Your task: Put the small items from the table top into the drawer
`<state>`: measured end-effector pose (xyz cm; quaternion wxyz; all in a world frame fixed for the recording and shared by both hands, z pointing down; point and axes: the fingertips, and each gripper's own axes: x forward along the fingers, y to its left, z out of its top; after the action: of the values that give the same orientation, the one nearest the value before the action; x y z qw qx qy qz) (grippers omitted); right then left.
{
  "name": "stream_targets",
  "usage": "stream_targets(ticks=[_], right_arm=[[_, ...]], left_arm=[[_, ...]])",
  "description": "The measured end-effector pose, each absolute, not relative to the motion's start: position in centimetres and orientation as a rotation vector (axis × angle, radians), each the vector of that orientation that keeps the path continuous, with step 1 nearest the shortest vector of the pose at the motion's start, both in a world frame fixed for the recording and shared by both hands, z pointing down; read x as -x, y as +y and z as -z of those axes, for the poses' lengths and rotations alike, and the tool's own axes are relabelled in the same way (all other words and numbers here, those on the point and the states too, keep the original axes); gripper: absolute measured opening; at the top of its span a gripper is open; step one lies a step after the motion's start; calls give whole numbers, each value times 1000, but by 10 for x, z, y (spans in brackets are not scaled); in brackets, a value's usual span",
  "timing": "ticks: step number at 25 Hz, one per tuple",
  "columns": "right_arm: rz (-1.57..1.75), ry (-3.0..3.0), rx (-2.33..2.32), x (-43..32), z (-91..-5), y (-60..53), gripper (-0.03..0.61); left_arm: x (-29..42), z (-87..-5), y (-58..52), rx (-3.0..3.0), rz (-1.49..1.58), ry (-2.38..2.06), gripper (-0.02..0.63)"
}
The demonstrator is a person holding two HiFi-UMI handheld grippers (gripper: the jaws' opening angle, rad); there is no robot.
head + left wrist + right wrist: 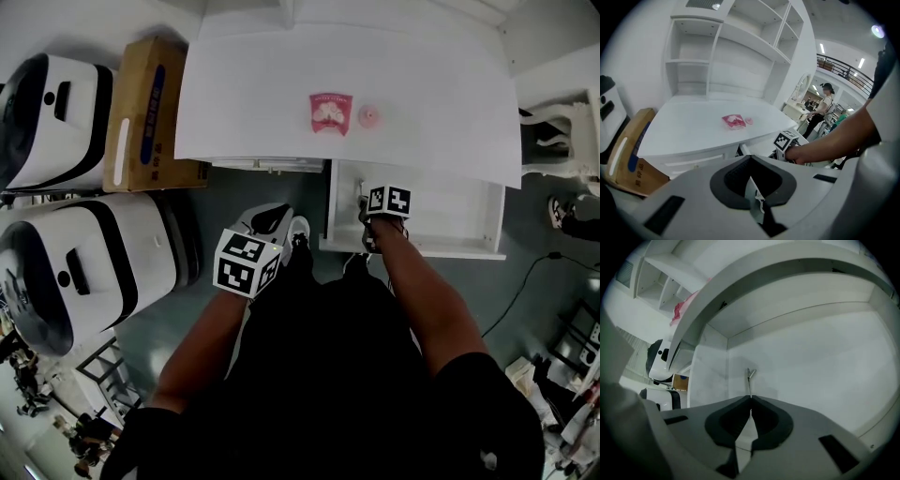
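My right tongs (pixel 750 401) are down inside the open drawer (pixel 450 246), jaws pressed together on the near end of a thin metal clip (pixel 749 377) that stands out from their tips over the bare white drawer floor. My left tongs (pixel 750 158) hang on the near left side, in front of the surface (pixel 281 94) and clear of it, jaws shut with nothing between them.

On the surface lie two things just beside each other, a pink packet (pixel 330 112) and, to its right, a small round pink piece (pixel 369 115). The drawer is pulled out under the surface's near right edge. White shelves (pixel 740 42) rise at the far side. On the floor to the left stand a cardboard box (pixel 145 112) and two white-and-black cases (pixel 84 272), one nearer and one farther.
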<state>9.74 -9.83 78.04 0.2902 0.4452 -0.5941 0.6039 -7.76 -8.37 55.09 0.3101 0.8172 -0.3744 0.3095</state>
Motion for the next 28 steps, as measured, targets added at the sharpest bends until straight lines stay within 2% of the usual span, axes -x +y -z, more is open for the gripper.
stream_targets(ticks=[14,16,19,28], right_arm=[[-1589,-1578,-1138,-87,-792,-95,35],[-1576,-1591,-1137,-86,-789,-96,72],[-1588,-1599,-1155,-90,-782,-98,90],[-1613,-1694,-1288,-125,-729,-117,91]], left_arm=[[87,-553,-74,-2138,-810,-1004,11],[87,-552,-74,-2141,-806,-1002,11],[85,-549,-75,-2155,-805,-998,11],[62,-534,-85,-2244,-781,-952,11]])
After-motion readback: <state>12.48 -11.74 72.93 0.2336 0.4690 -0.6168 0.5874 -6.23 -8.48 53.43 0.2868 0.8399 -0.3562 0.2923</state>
